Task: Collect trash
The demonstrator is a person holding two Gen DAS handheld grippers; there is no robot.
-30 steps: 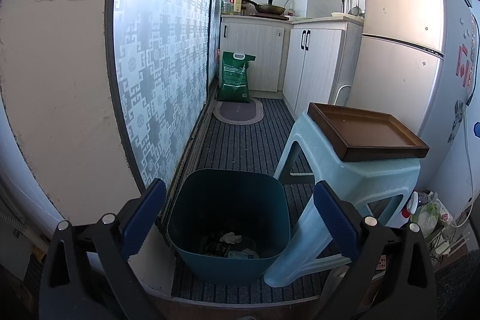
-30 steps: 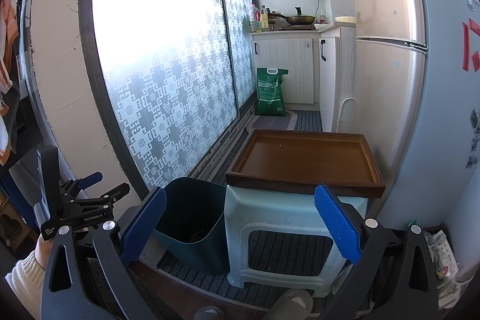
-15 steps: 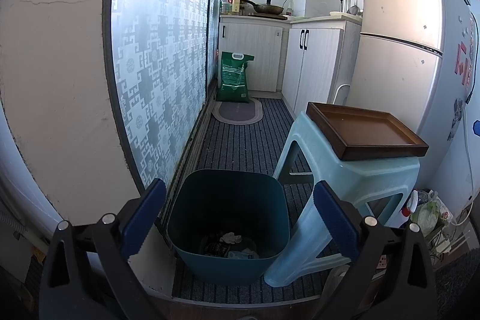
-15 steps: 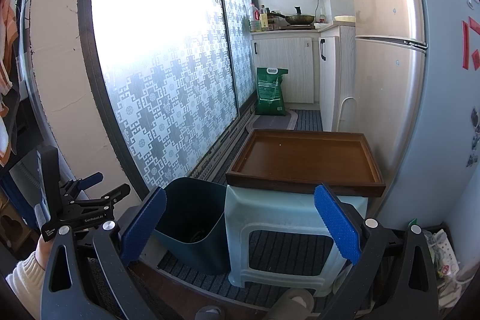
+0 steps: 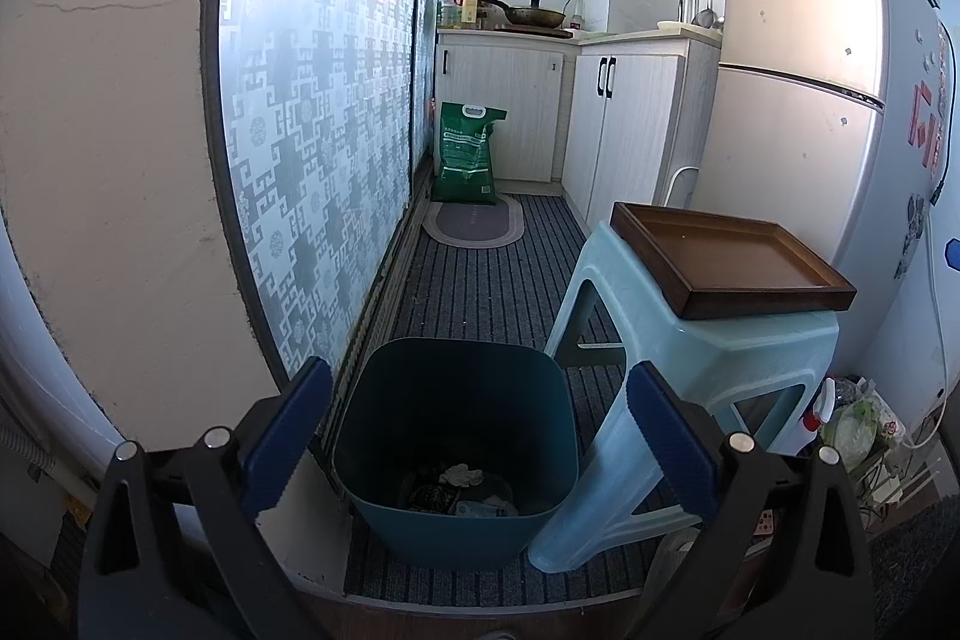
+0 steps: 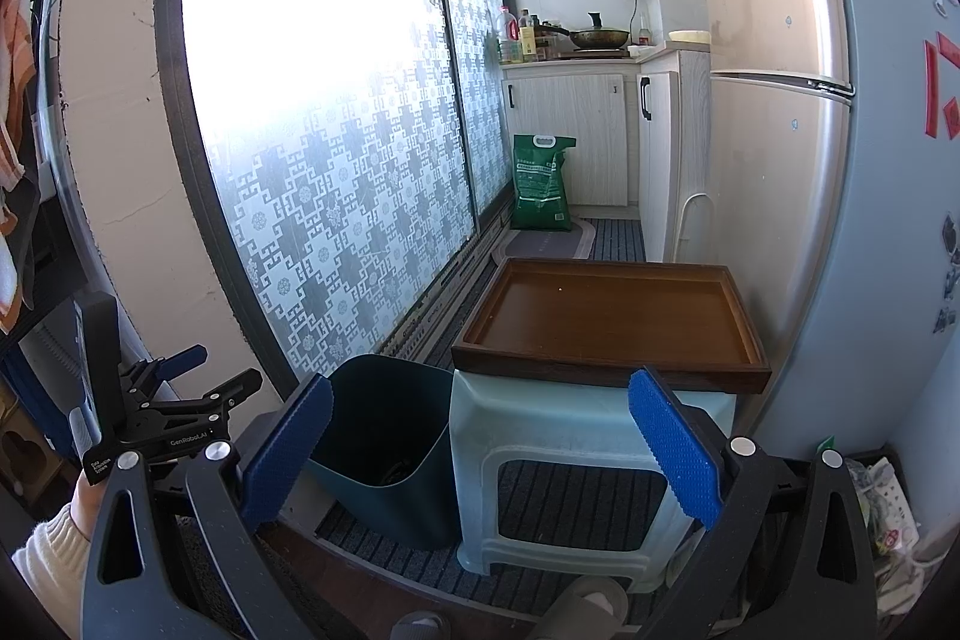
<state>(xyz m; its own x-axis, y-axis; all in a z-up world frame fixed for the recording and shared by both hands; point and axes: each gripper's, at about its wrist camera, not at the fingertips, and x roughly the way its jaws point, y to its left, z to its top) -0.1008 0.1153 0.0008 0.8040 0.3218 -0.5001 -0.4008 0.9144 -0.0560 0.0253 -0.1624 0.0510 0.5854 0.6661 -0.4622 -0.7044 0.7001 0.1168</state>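
Both grippers gape, holding nothing: left gripper above the bin, where trash lies at the bottom; right gripper faces the tray on the stool.

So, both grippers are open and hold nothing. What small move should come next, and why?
Probably draw both grippers back and stop. The brown tray on the stool is bare, and crumpled trash already lies in the teal bin.
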